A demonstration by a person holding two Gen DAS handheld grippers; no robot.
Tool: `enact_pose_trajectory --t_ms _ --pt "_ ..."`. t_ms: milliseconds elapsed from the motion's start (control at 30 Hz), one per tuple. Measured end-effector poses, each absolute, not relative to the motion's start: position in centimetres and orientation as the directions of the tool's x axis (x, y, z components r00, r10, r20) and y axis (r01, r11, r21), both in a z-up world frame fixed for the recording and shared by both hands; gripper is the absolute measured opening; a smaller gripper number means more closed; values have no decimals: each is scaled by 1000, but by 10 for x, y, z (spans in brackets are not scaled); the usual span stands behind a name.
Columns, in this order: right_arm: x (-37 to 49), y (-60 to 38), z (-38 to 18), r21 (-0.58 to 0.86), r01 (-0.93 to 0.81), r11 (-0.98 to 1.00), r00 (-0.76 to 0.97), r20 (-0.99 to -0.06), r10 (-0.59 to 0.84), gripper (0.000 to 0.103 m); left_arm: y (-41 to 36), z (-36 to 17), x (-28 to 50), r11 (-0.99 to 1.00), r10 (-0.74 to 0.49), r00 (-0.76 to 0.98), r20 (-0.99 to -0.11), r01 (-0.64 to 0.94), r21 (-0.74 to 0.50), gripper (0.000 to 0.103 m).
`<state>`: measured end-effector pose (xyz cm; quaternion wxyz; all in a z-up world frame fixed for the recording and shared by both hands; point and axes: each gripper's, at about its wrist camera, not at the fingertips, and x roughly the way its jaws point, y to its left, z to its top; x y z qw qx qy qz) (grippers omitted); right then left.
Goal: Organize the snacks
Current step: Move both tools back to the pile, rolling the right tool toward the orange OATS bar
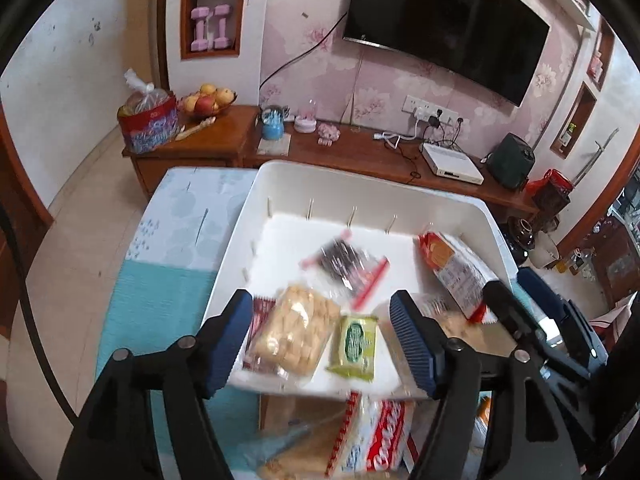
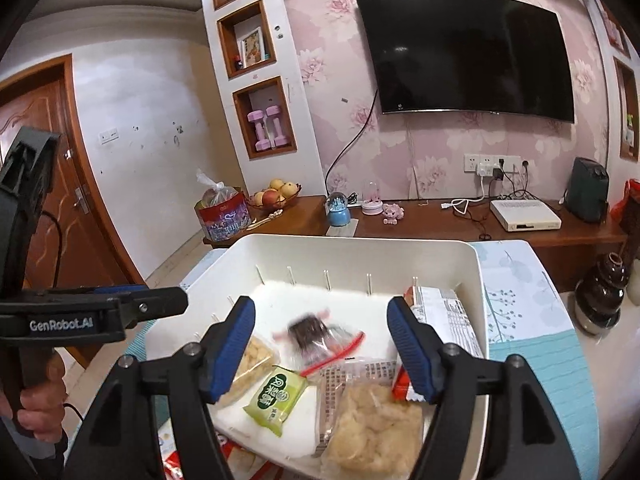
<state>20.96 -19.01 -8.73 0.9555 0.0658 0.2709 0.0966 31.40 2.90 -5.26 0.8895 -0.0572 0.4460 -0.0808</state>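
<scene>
Blue-padded black fingers of the left gripper (image 1: 324, 340) fill the bottom of its own view, spread apart with nothing pressed between the pads: released. Between them, lower down, lies a clear bag of pale yellow puffed biscuits (image 1: 294, 330), with a small green foil snack packet (image 1: 355, 342) just at its 3 o'clock side. Both rest on the floor of a white rectangular plastic bin (image 1: 360, 184), near its front rim. A blurred clear bag of dark snacks with red sealed edges (image 1: 346, 266) sits toward the middle of the bin, at 12 o'clock from the green packet. A red-and-white printed cracker bag (image 1: 456, 268) leans against the bin's wall at 2 o'clock. Below the front rim, a red-and-white snack pack (image 1: 384, 436) lies outside the bin on the desk.

From the right wrist view, the right gripper (image 2: 322, 350) also stands released, its pads apart above the green packet and touching nothing. A clear bag of pale chips (image 2: 372, 428) lies at 5 o'clock in the bin. The bin rests on a desk with a pale blue patterned cloth (image 2: 516, 304). At 9 o'clock a hand (image 2: 36, 400) grips the left gripper's handle.
</scene>
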Motion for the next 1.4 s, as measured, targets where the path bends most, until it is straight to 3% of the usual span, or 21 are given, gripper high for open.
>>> enact_pose_trajectory --t_ms 267,400,733,1167,1400 --pt "179 -206 -57 215 -50 975 844 -513 156 73 39 -39 273 978 -205 560 -803 81 -194 70" --pt "154 -216 -45 236 4 972 843 -524 123 80 40 -29 248 975 -218 555 -803 92 -201 74" --pt "115 -245 -44 336 115 935 795 -595 116 81 47 -27 189 976 -215 528 -821 103 -190 78" --pt "88 -282 -111 515 348 783 600 -764 236 81 43 -36 161 978 -206 534 -820 134 -159 81" --pt "94 -296 -145 529 488 694 508 -819 267 81 21 -51 167 971 -224 549 -805 198 -135 82"
